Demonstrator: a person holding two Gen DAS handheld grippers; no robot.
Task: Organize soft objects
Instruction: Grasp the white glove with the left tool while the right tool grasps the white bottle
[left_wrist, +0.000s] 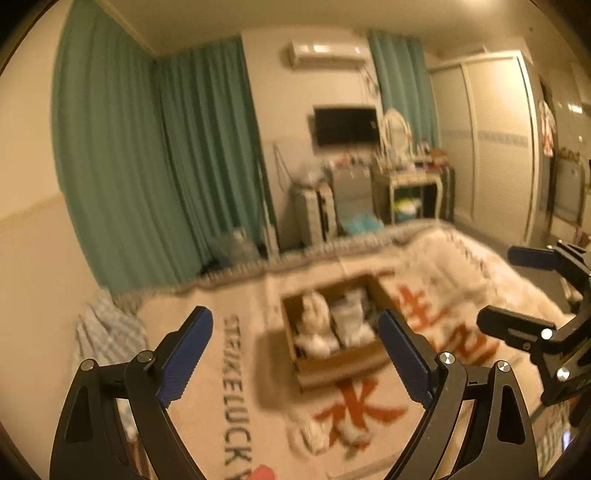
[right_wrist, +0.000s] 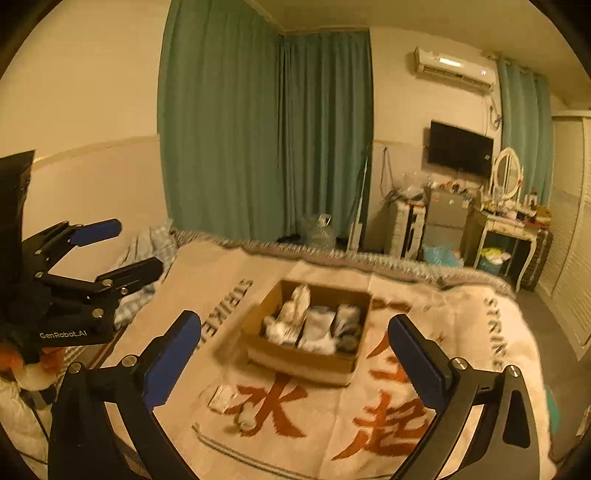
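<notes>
Both grippers hang above the bed, neither touching anything. My left gripper (left_wrist: 295, 332) has its jaws spread wide with nothing between the blue pads; my right gripper (right_wrist: 293, 338) is just as wide and equally empty. The cardboard box (right_wrist: 280, 356) sits mid-blanket (right_wrist: 461, 332), already packed with white and grey soft items (right_wrist: 317, 326) lined up side by side. What's left to sort looks like a small white rolled piece (right_wrist: 246, 416) and a flatter pale piece (right_wrist: 221, 398) just beside it, both lying on the blanket near the box's front wall, on the red printed characters; the left view shows them too, blurred (left_wrist: 347, 430). My judgement: the step in hand is going for those loose pieces, probably with the right gripper since they lie closer under it. To do it well I'd drop straight down over the rolled piece, keep the jaws wide until the pads straddle it, and pinch low enough to catch the fabric bulk without snagging the blanket pile. Close gently, it's squashy and could slip out. Then lift clear of the box's wall before dropping it into whatever gap remains; I can't tell how much room is left inside. Checked cloth (right_wrist: 147, 251) at the bed's far-left edge may be another item, unclear.
</notes>
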